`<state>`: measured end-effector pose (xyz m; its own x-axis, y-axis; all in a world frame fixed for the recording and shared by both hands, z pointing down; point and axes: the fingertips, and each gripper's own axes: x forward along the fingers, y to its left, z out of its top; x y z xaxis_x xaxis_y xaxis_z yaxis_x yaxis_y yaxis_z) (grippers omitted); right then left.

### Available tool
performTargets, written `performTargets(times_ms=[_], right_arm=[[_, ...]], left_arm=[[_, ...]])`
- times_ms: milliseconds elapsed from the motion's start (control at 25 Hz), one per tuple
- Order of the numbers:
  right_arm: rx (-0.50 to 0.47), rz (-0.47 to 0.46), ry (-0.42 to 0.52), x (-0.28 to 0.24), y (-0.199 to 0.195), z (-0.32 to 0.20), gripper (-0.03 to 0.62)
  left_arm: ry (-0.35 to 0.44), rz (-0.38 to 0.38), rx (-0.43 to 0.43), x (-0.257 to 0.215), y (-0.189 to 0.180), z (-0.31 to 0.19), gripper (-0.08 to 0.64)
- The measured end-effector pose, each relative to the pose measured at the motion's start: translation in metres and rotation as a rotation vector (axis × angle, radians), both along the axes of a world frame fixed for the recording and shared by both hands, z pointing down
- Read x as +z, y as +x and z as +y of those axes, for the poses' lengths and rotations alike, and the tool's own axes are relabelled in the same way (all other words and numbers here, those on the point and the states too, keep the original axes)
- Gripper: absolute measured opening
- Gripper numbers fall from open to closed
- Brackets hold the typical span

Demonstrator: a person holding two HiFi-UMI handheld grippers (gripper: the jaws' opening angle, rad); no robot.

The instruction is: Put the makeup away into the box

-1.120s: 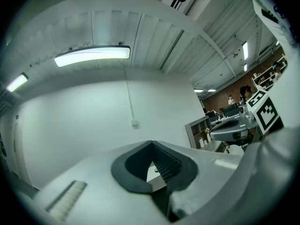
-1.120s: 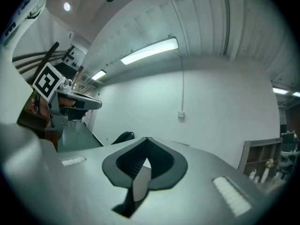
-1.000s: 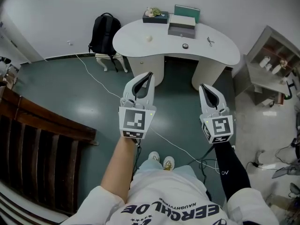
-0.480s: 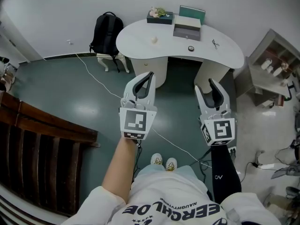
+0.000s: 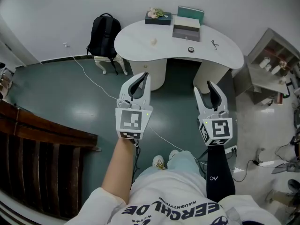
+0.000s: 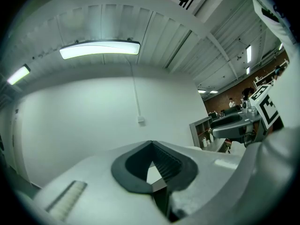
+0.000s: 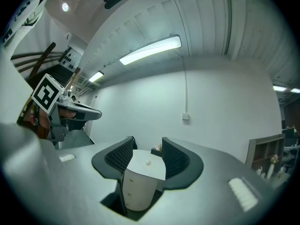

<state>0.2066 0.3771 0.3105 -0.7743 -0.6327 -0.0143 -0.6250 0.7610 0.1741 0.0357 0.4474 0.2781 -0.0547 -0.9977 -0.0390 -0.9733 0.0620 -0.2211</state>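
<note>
Head view: a white kidney-shaped desk [image 5: 140, 43] stands at 12 o'clock, well apart from both grippers. On it, toward 1 o'clock, sits a grey box [image 5: 186, 32] with a paler lid, and a teal box [image 5: 190, 12] stands just behind it. A dark tray of flowers [image 5: 157, 18] lies beside them at 12 o'clock. The loose pieces are small: a white ball [image 5: 153, 41], a dark round item [image 5: 190, 49] in front of the grey box that may be a compact, and a thin dark tool [image 5: 214, 43] toward the desk's 2 o'clock end. All three are too small to name for sure.

The left gripper [image 5: 143, 77] hangs over the green floor [image 5: 61, 93]. In the left gripper view its claw [image 6: 151, 144] is pinched together at the tips, with nothing held. The right gripper [image 5: 204, 87] is at 3 o'clock of the left one. In the right gripper view its claw [image 7: 147, 146] stands wide and empty, and the far desk shows through the gap.

The floor between the person and the desk is open, crossed by a white cable [image 5: 93, 78]. A black backpack [image 5: 101, 32] rests on a white stool [image 5: 110, 62] at the desk's 9 o'clock edge. A shelf unit [image 5: 262, 69] stands at 3 o'clock and dark wooden slats [image 5: 37, 158] at 8 o'clock
</note>
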Motion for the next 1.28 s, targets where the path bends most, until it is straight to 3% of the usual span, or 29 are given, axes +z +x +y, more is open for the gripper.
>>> performTargets(times_ms=[440, 1000, 1280], right_arm=[[-0.038, -0.030, -0.007, 0.009, -0.040, -0.070, 0.215], [-0.163, -0.052, -0.008, -0.002, -0.131, -0.250, 0.210], [-0.233, -0.075, -0.049, 0.006, -0.166, -0.306, 0.210]], left_arm=[[-0.002, 0.006, -0.038, 0.005, -0.044, -0.062, 0.001], [0.007, -0.020, -0.136, -0.008, -0.115, -0.221, 0.000], [0.001, -0.022, -0.201, -0.004, -0.138, -0.266, 0.001]])
